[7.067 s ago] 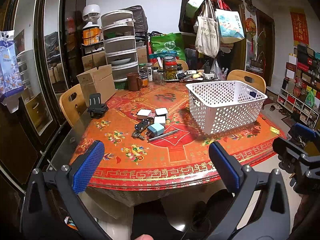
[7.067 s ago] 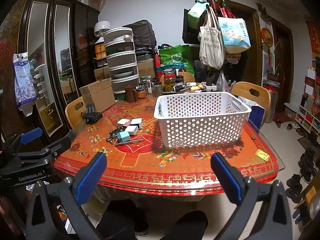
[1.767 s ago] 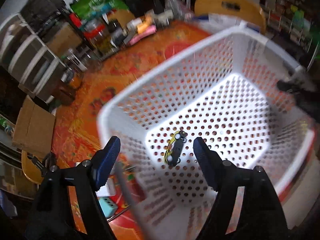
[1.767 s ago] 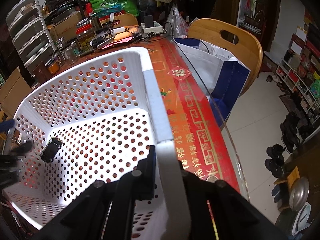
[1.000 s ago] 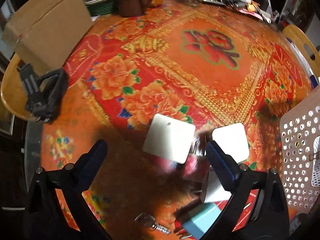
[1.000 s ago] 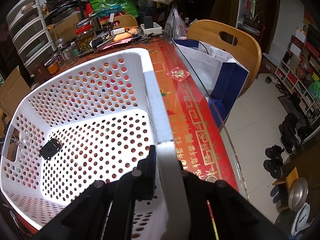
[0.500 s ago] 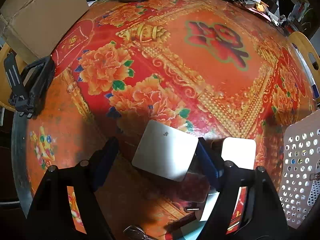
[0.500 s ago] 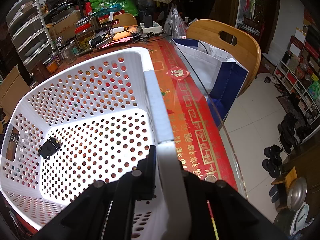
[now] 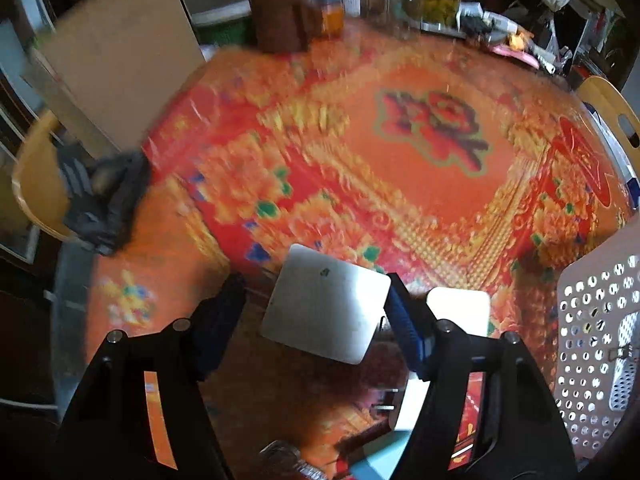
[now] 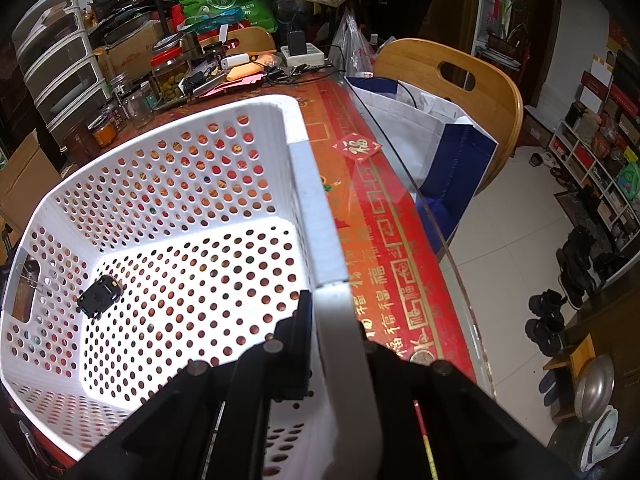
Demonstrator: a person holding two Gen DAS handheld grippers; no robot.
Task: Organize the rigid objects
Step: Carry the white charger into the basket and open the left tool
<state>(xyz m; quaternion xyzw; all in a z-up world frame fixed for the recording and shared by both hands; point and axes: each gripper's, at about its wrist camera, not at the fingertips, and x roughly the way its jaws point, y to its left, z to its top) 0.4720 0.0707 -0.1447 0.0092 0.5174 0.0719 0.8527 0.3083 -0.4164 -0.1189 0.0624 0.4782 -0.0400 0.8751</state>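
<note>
Left wrist view, claw: the left claw (image 9: 316,320) sits low in the frame with its jaws closing around a white square box (image 9: 325,309); the right-hand pad is at the box's edge, the left-hand pad stands apart from it, so nothing is gripped yet.
Left wrist view, box: it lies flat on the red patterned tabletop (image 9: 400,168), at lower centre of the frame. A second white box (image 9: 460,306) sits just right of it, behind the right-hand finger.
Left wrist view, other pieces: a pale blue block (image 9: 380,460) and a metal key (image 9: 288,462) show at the bottom edge. The white basket (image 9: 600,340) fills the lower right corner.
Handling, judged: the box looks stiff, light and smooth-sided, so it could slip; squeezing two opposite flat sides near their middles seems the safest hold.
Right wrist view, claw: the right claw (image 10: 336,344) is fully closed, pinching the basket's rim at lower centre.
Right wrist view, basket: the white basket (image 10: 312,184) takes up the left half of the frame. One small black item (image 10: 100,295) rests on its floor at the left.
Right wrist view, surroundings: a wooden chair (image 10: 452,80) stands at upper right, beyond the tabletop's glass edge.
</note>
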